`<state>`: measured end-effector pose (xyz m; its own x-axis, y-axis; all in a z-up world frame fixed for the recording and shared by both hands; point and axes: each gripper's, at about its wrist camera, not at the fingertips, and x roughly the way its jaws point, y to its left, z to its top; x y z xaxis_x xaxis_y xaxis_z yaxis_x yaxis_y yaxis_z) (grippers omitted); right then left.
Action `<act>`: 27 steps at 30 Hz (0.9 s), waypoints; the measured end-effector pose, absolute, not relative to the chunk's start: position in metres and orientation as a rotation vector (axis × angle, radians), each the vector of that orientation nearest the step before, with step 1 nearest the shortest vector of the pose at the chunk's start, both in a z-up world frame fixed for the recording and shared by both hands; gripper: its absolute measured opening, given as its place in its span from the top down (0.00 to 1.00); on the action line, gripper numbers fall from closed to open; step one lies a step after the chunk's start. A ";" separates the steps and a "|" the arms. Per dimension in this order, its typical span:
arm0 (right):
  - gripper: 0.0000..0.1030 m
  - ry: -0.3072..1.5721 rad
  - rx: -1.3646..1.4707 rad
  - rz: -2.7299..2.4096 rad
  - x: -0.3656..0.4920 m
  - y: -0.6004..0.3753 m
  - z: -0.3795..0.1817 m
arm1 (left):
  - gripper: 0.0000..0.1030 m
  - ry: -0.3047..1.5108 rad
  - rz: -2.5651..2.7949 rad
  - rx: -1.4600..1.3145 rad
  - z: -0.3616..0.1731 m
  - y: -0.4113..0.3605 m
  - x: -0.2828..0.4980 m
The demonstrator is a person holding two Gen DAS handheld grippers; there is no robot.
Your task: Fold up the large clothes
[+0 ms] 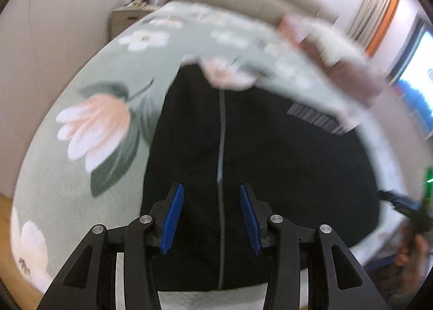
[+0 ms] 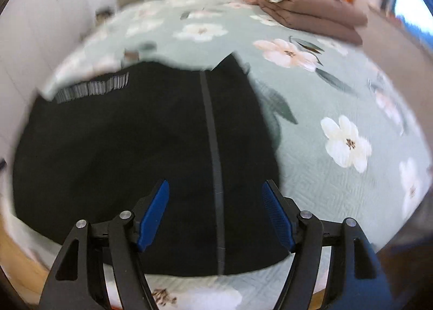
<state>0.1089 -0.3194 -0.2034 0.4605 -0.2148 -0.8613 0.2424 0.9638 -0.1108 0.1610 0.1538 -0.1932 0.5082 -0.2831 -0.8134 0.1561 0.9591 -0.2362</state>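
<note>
Lying flat on the flowery bedspread (image 2: 338,188), the black jacket (image 2: 135,147) sits under both wide-open grippers, left gripper (image 1: 211,218) and right gripper (image 2: 216,212); folded quilts (image 2: 311,12) at 1 o'clock.

No text can be read in either view. The black garment (image 2: 135,147) carries a band of grey printed marks (image 2: 92,88) near its top edge, left of the grey centre stripe (image 2: 213,147), but blur leaves the marks illegible as letters or numbers.
</note>
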 end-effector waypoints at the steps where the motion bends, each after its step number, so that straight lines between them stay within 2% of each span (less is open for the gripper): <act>1: 0.28 1.083 -0.006 -0.304 0.112 -0.313 -0.216 | 0.57 1.039 -0.237 -0.145 -0.209 0.151 0.161; 3: 0.27 1.132 -0.018 -0.334 0.117 -0.303 -0.245 | 0.56 1.059 -0.210 -0.185 -0.229 0.145 0.157; 5: 0.26 1.117 0.066 -0.331 0.107 -0.315 -0.247 | 0.54 1.052 -0.200 -0.192 -0.237 0.148 0.153; 7: 0.20 1.128 0.119 -0.313 0.103 -0.331 -0.249 | 0.53 1.083 -0.189 -0.234 -0.238 0.152 0.159; 8: 0.12 1.139 0.148 -0.321 0.101 -0.340 -0.249 | 0.53 1.107 -0.168 -0.275 -0.236 0.158 0.162; 9: 0.11 1.152 0.196 -0.327 0.099 -0.348 -0.251 | 0.53 1.114 -0.154 -0.288 -0.235 0.160 0.161; 12: 0.11 1.155 0.295 -0.342 0.083 -0.358 -0.244 | 0.53 1.068 -0.118 -0.258 -0.219 0.157 0.142; 16: 0.11 1.169 0.270 -0.348 0.052 -0.348 -0.230 | 0.53 1.064 -0.150 -0.183 -0.201 0.135 0.106; 21: 0.12 1.106 0.239 -0.337 0.023 -0.328 -0.179 | 0.53 1.006 -0.159 -0.030 -0.151 0.093 0.081; 27: 0.12 0.854 0.169 -0.269 0.014 -0.253 -0.057 | 0.51 0.793 -0.166 0.015 -0.050 0.072 0.036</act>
<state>0.0139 -0.2534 -0.0568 0.6260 -0.1657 -0.7620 0.3004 0.9530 0.0396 0.0360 0.0721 -0.0505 0.6894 -0.1428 -0.7102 0.1539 0.9869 -0.0490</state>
